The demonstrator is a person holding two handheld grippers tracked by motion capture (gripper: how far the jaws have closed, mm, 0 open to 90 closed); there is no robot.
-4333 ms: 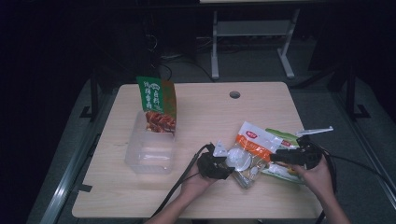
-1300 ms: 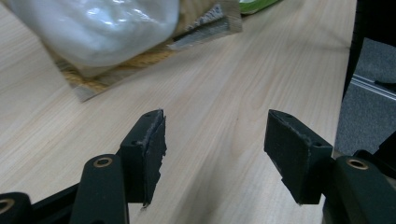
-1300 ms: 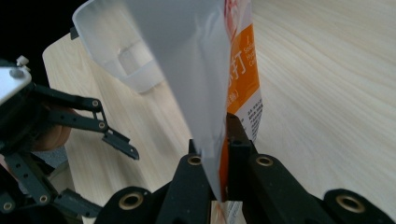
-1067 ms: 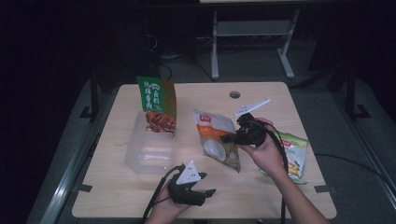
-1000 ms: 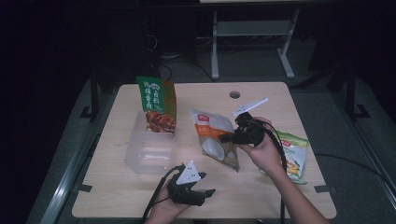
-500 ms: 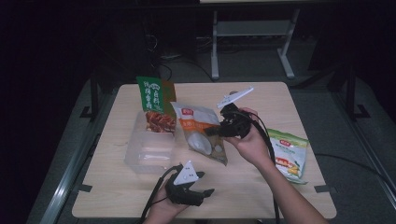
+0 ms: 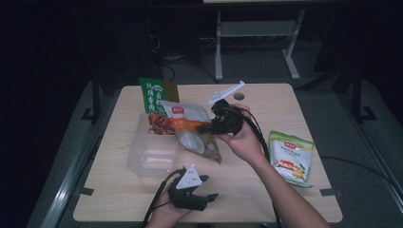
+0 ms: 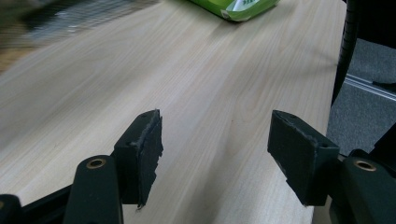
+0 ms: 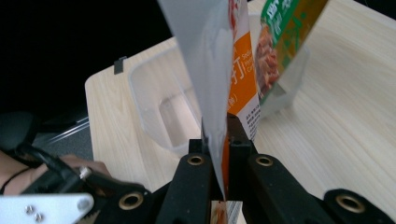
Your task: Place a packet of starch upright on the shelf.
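Clear plastic tub (image 7: 152, 154) at table's (image 7: 294, 104) left, green snack bag (image 7: 154, 97) standing at its far end; a moment ago clear of the tub, orange-and-white snack pouch (image 7: 190, 130) now hanging over its right rim, tilted, pinched at one edge by right gripper (image 7: 214, 126), jaws clamped shut on the film as seen in the right gripper view (image 9: 219, 140). Just this side of the tub, left gripper (image 7: 197, 199) low over bare wood, jaws wide apart, nothing between them (image 8: 215, 154), unmoved since the earlier frame. Well to the tub's right, green-and-white packet (image 7: 291, 156) lying flat. Pouch judged light, soft and crinkly, film likely slippery, contents probably fragile; sealed edge the safest hold, as taken here, not the puffed middle.
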